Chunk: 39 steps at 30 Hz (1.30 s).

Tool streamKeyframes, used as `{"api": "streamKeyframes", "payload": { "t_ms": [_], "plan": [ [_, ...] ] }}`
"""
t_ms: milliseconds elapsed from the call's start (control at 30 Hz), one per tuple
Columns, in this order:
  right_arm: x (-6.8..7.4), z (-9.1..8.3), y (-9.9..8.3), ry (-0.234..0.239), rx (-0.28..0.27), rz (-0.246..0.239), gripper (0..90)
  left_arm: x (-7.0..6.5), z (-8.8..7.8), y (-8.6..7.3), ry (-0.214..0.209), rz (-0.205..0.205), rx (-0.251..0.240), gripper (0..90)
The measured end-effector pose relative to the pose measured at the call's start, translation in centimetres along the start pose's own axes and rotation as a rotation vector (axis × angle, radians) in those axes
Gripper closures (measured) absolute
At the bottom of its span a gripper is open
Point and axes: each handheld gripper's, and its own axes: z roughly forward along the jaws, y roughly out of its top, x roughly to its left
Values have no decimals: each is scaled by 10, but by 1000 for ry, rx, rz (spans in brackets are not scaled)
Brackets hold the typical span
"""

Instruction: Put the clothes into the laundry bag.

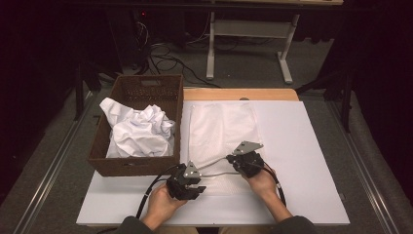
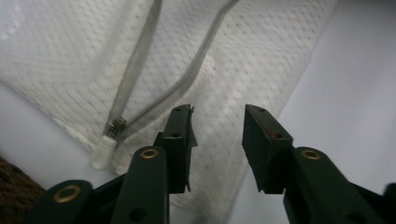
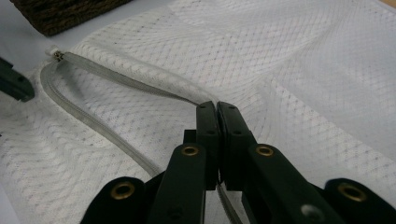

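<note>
basket (image 1: 100,146): brown wicker one sitting at the left edge of the board (image 1: 311,161), far-left of both hands, with a cutout handle in its far wall

in the basket: a big crumpled heap of white cloth (image 1: 139,131) filling most of it, one corner poking up over the left rim

mesh bag (image 1: 219,131): white netting, lying flat on the board just right of the basket and reaching from the far edge down to the grippers; can't tell if anything's inside, it's looking pretty flat

zipper (image 3: 93,123): part open, the two grey tapes splitting apart along the bag's near end; the slider with its white pull (image 2: 103,151) is sitting at the bag's left corner, close to the basket

left gripper (image 1: 187,187): hovering over the near-left corner of the bag, jaws standing partly apart with nothing pinched, just mesh lying underneath the gap (image 2: 217,140); the pull is lying just left of it, not touching

right gripper (image 1: 243,163): jaws squeezed together on the bag's fabric right by the zipper tape (image 3: 217,109), near-middle of the bag

hands: both coming in from the near edge, well apart from the basket

writing: not seeing any brand, label or text on the basket, bag or cloth
</note>
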Motion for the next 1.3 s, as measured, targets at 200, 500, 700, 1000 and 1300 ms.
{"api": "streamKeyframes", "payload": {
  "t_ms": [200, 500, 700, 1000, 1300],
  "plan": [
    [-4, -1, 1, 26, 9, 14, 897, 1, 12, 10, 27, -8, -11, 560],
    [-9, -5, 12, 50, 22, 23, 898, -3, 29, 27, 48, -2, -10, 527],
    [-13, -10, 21, 51, 21, 14, 898, -1, 37, 27, 56, -7, 27, 532],
    [-20, -20, 34, 45, 15, 18, 898, -1, 37, 27, 61, -1, 36, 515],
    [-25, -34, 50, 27, -1, 2, 899, -1, 37, 27, 64, 5, 38, 513]
  ]
}}
